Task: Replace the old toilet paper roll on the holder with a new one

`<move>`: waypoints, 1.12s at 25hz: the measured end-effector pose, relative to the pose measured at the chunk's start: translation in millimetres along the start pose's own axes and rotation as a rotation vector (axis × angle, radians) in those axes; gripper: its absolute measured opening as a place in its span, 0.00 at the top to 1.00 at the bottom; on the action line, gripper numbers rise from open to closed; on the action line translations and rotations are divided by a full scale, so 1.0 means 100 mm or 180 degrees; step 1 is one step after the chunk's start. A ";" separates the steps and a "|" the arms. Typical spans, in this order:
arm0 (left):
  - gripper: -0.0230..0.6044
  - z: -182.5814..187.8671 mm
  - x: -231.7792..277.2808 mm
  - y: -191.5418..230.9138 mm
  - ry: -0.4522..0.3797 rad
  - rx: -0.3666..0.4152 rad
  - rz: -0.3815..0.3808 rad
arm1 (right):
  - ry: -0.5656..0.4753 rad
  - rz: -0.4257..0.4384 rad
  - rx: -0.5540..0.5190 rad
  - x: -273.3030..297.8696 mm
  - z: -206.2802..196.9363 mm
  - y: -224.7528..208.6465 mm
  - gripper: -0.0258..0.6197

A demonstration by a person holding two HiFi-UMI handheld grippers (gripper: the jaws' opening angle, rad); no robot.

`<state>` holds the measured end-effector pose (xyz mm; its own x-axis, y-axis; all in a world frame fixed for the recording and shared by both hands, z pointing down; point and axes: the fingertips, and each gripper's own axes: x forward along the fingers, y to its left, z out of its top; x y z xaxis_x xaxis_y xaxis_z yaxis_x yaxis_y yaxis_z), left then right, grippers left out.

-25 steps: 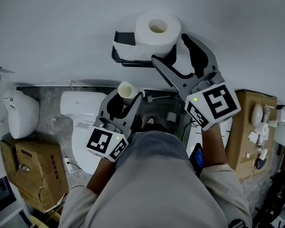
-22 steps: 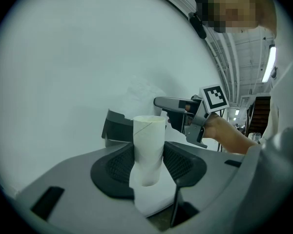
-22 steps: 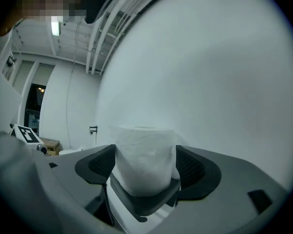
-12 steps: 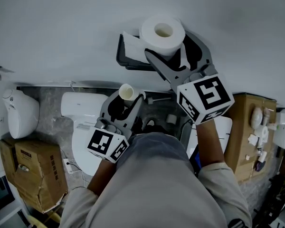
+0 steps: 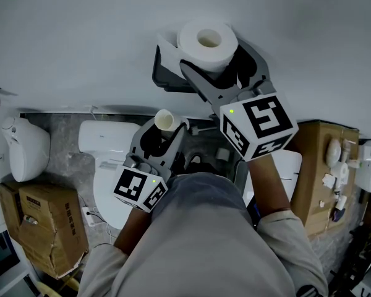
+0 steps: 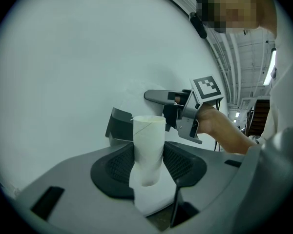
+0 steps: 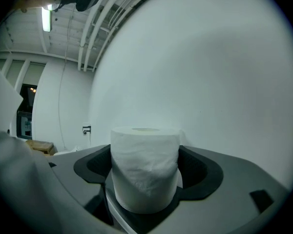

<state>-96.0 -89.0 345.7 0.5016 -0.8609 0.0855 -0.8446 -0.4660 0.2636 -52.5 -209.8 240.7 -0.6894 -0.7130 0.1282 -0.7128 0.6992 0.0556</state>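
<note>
The right gripper (image 5: 213, 53) has slid left along the pale wall (image 5: 68, 42), and its jaws have just been widening. They now stand released on either side of the full white toilet paper roll (image 5: 207, 39), which sits upright on the black wall holder (image 5: 164, 73) and hides much of it. The left gripper (image 5: 162, 130) clenches the bare cardboard tube (image 5: 164, 117) above the white toilet (image 5: 105, 166). Brown cardboard boxes (image 5: 43, 218) sit to the left.

Head view looks steeply down; gripper views look level at wall (image 5: 80, 36).
</note>
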 end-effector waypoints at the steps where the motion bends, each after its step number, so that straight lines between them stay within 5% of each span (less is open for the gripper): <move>1: 0.68 0.00 0.00 0.00 -0.0002 -0.0003 0.0000 | 0.0010 -0.0013 0.0011 0.02 0.00 0.01 0.34; 18: 0.68 -0.03 -0.18 0.01 -0.0041 -0.0115 0.0077 | -0.0001 0.0016 0.0000 -0.07 0.00 0.04 0.34; 28: 0.68 -0.03 -0.12 -0.15 -0.0032 -0.0057 -0.0072 | -0.0164 -0.0088 0.0117 -0.33 0.09 -0.03 0.34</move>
<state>-88.6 -70.5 343.4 0.5186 -0.8522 0.0696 -0.8296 -0.4818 0.2824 -28.9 -188.7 227.1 -0.6744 -0.7345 0.0760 -0.7353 0.6774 0.0219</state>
